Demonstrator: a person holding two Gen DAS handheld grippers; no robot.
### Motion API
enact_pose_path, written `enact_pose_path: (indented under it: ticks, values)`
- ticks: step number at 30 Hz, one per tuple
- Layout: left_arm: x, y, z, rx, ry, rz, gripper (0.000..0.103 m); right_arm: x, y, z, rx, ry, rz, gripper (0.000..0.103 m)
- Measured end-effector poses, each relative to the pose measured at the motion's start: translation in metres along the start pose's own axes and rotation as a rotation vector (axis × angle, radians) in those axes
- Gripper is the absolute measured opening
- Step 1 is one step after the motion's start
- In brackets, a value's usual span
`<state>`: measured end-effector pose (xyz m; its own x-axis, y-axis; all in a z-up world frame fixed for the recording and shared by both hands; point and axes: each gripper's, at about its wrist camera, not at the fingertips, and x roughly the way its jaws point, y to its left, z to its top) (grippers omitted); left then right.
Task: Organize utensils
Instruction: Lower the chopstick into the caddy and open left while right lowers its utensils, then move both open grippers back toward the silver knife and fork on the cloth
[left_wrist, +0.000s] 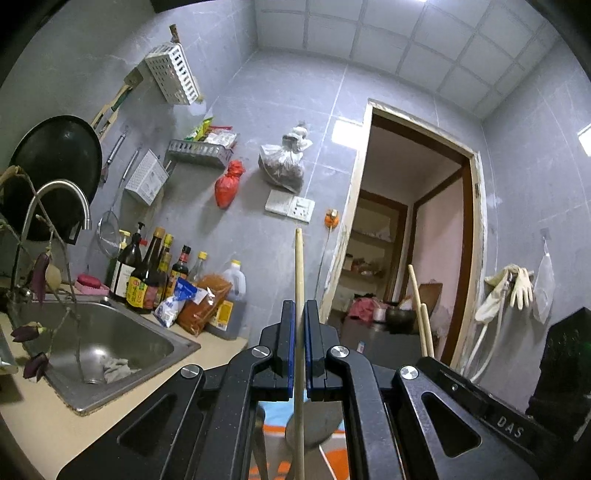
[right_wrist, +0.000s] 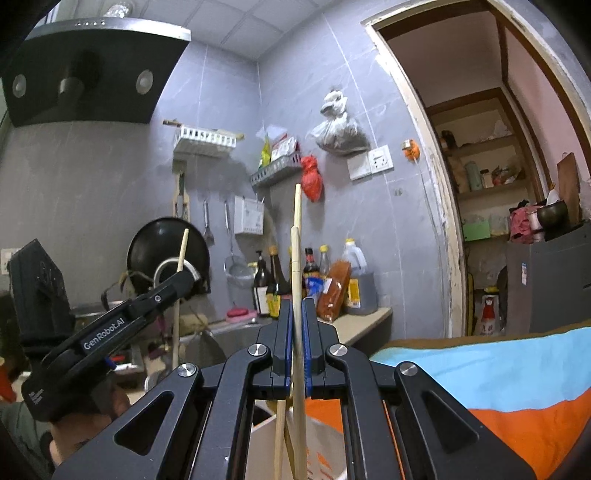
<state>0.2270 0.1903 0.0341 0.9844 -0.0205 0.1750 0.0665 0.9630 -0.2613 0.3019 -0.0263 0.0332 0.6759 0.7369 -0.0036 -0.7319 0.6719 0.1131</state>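
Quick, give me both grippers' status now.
Left gripper: shut on one chopstick, standing upright.
Right gripper: shut on a pair of chopsticks, also upright.

This is a small home kitchen. A steel sink (left_wrist: 107, 343) with a curved tap (left_wrist: 61, 201) is set into a pale bench (left_wrist: 48, 421), and a black wok (left_wrist: 55, 173) leans against the grey tiled wall (left_wrist: 280, 103) behind it. Sauce and oil bottles (left_wrist: 147, 273) stand in a row at the wall, with food packets beside them. A range hood (right_wrist: 92, 74) hangs above. A strainer (left_wrist: 109, 232) and other tools hang from hooks, next to white baskets (left_wrist: 173, 74) and a rack (left_wrist: 197, 149) of packets. Tied plastic bags (left_wrist: 284, 162) hang beside a wall socket (left_wrist: 290, 205). A doorway (left_wrist: 417, 229) opens onto pantry shelves (right_wrist: 484, 184), and rubber gloves (left_wrist: 517, 286) hang near it.
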Motion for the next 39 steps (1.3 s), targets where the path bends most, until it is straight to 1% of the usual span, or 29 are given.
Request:
enact_pose_path:
  ticks: [4,6,7,11,13,15,16,17,19,21,22,23,25,27,28,30,33,36,38,39]
  values:
    - [-0.004,-0.005,-0.002,0.016,0.067,-0.031,0.002,-0.004,-0.003,-0.001,0.006,0.041,0.013,0.003]
    - [-0.005,-0.01,-0.003,0.032,0.113,-0.047,0.003,-0.007,-0.003,-0.002,0.002,0.069,0.019,0.004]
    - [-0.005,-0.012,-0.004,0.035,0.148,-0.061,0.003,-0.007,-0.003,-0.002,0.0,0.082,0.021,0.004]
    - [-0.007,-0.017,-0.008,0.021,0.248,-0.094,0.004,-0.013,-0.002,0.0,-0.004,0.12,0.028,0.007]
    - [-0.007,-0.017,-0.009,-0.007,0.299,-0.109,0.009,-0.018,-0.002,0.003,0.004,0.127,0.027,0.009]
    - [-0.011,-0.017,-0.008,-0.033,0.32,-0.113,0.025,-0.027,-0.001,0.007,0.007,0.128,0.02,0.015]
    - [-0.013,-0.017,-0.007,-0.041,0.321,-0.117,0.028,-0.03,-0.001,0.009,0.006,0.128,0.015,0.021]
    - [-0.016,-0.018,-0.005,-0.049,0.321,-0.12,0.033,-0.034,0.0,0.011,0.007,0.126,0.01,0.023]
    - [-0.02,-0.022,-0.001,-0.054,0.324,-0.122,0.037,-0.045,0.001,0.018,0.005,0.125,-0.004,0.025]
    - [-0.024,-0.029,0.004,-0.055,0.335,-0.123,0.047,-0.057,0.001,0.024,0.008,0.119,-0.02,0.031]
    - [-0.026,-0.032,0.008,-0.056,0.335,-0.122,0.05,-0.063,0.0,0.027,0.013,0.113,-0.03,0.038]
    - [-0.029,-0.036,0.011,-0.053,0.333,-0.122,0.056,-0.07,0.0,0.031,0.02,0.103,-0.038,0.047]
    - [-0.034,-0.045,0.017,-0.039,0.331,-0.12,0.063,-0.088,-0.001,0.039,0.028,0.078,-0.059,0.054]
    - [-0.04,-0.057,0.023,-0.016,0.33,-0.109,0.078,-0.108,-0.003,0.048,0.039,0.054,-0.078,0.059]
    - [-0.042,-0.062,0.025,-0.009,0.327,-0.105,0.081,-0.116,-0.003,0.052,0.042,0.044,-0.088,0.067]
    - [-0.05,-0.075,0.03,0.012,0.313,-0.096,0.09,-0.138,-0.004,0.061,0.049,0.015,-0.104,0.075]
    - [-0.06,-0.092,0.037,0.031,0.302,-0.099,0.095,-0.165,-0.001,0.076,0.035,-0.003,-0.134,0.083]
    - [-0.07,-0.112,0.044,0.051,0.304,-0.108,0.097,-0.195,0.002,0.093,0.028,-0.016,-0.167,0.09]
    - [-0.075,-0.123,0.047,0.067,0.309,-0.116,0.097,-0.21,0.003,0.102,0.023,-0.018,-0.187,0.098]
    - [-0.077,-0.129,0.048,0.077,0.311,-0.12,0.097,-0.219,0.004,0.107,0.019,-0.021,-0.194,0.1]
